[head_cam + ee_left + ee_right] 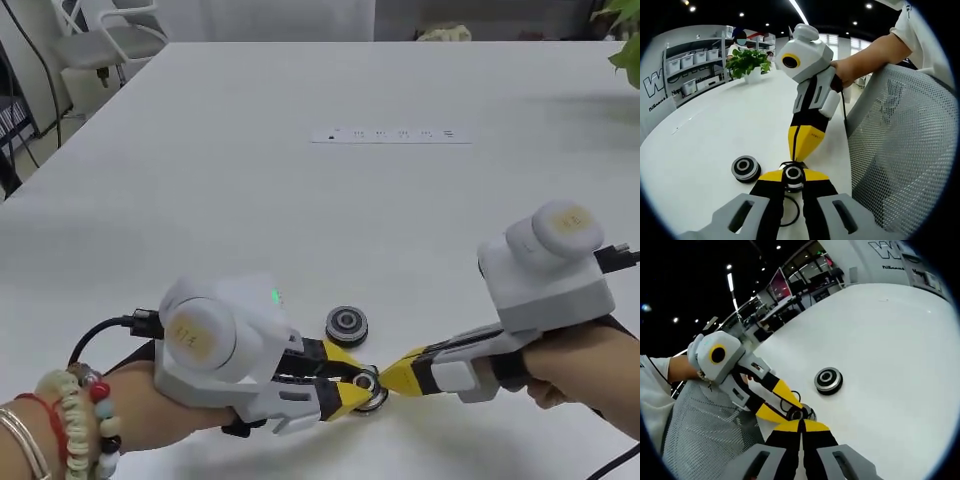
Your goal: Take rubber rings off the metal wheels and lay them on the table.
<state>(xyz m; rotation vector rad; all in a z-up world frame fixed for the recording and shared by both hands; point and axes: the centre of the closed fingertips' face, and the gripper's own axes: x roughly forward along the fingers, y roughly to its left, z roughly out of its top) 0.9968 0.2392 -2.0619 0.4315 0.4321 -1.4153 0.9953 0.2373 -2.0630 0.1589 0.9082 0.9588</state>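
Currently, left tool (355, 386) clamped on metal wheel (793, 176) near table's (300, 200) front edge, right tool (801, 422) fully closed, tips touching it, second wheel (346, 323) beside.

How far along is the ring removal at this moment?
Done: one thin rubber ring seems loose beneath the left gripper. In hand: that gripper clamps a metal wheel; the right gripper, tips shut, meets it. Left: the second wheel wears its ring.

Gripped wheel (366, 382) — mostly hidden between the yellow jaws.
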